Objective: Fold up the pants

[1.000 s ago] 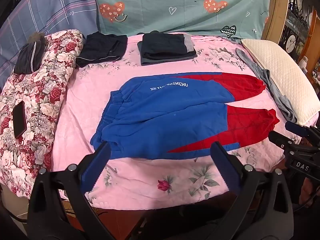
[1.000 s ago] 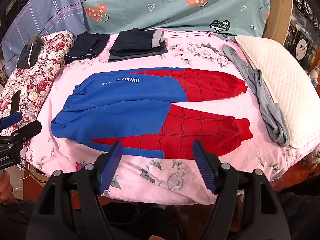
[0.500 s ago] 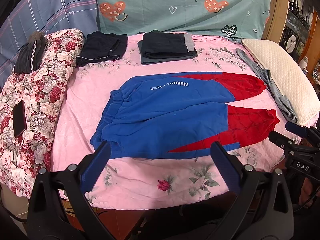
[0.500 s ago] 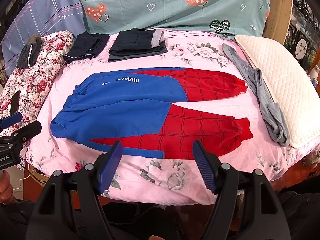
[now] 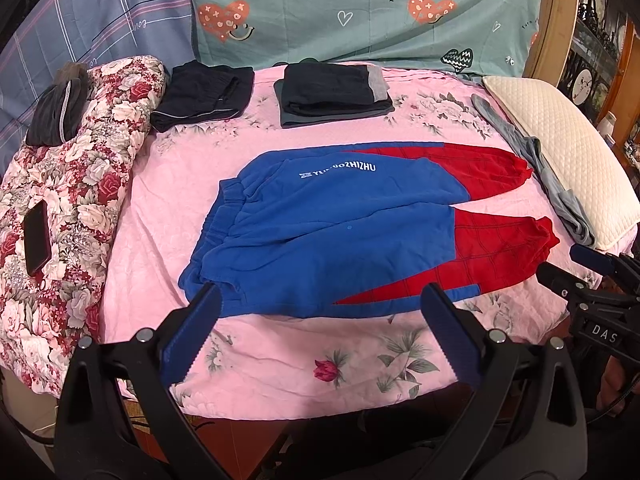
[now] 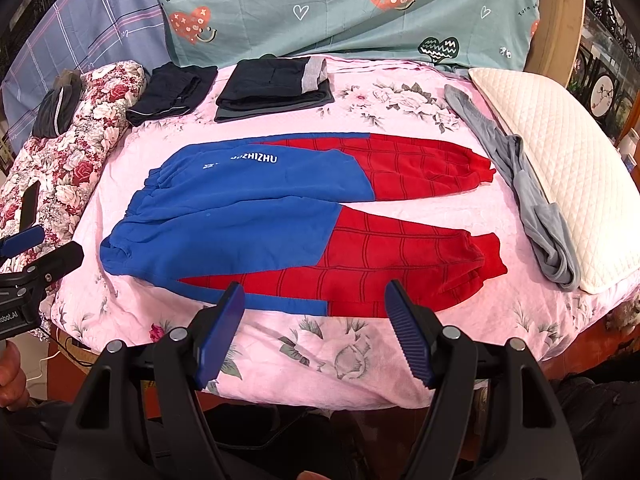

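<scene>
Blue and red pants (image 5: 344,228) (image 6: 280,220) lie flat on the pink floral bed sheet (image 5: 168,208) (image 6: 400,340), waistband to the left, both red leg ends to the right, legs slightly apart. My left gripper (image 5: 320,300) hovers open over the near edge of the bed, in front of the blue waist part, with nothing between its fingers. My right gripper (image 6: 314,294) is open too, held in front of the near leg, and holds nothing. Each gripper shows at the edge of the other's view.
Two folded dark garments (image 5: 204,96) (image 5: 332,94) lie at the back of the bed. A grey garment (image 6: 532,208) lies beside a white pillow (image 6: 560,168) on the right. A floral quilt (image 5: 68,200) with a phone (image 5: 36,238) lies on the left.
</scene>
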Motion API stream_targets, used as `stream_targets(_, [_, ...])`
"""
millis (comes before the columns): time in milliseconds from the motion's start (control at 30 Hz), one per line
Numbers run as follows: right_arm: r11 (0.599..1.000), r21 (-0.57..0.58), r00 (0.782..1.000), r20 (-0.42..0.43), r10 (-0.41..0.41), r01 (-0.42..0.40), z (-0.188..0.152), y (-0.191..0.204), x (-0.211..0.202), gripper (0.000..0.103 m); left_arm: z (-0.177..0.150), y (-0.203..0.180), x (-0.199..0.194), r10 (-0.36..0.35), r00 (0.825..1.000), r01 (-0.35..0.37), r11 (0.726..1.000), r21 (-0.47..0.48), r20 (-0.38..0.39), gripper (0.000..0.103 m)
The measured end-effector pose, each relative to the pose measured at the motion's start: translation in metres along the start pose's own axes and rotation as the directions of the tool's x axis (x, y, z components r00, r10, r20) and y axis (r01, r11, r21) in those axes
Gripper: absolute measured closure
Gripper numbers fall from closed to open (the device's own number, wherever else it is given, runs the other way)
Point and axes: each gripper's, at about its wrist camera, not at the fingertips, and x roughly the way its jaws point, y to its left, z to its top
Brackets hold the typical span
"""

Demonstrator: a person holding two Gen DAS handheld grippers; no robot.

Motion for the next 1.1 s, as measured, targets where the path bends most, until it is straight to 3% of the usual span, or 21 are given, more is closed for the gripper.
stream_targets(1100, [1.0,0.005,1.0,-0.019,-0.004,0.004,-0.0002,0.0019,0.0071,0.03,0.0036,-0.0042,0.0087,-0.003,1.0,0.004,1.0,0.009,-0.018,0.002])
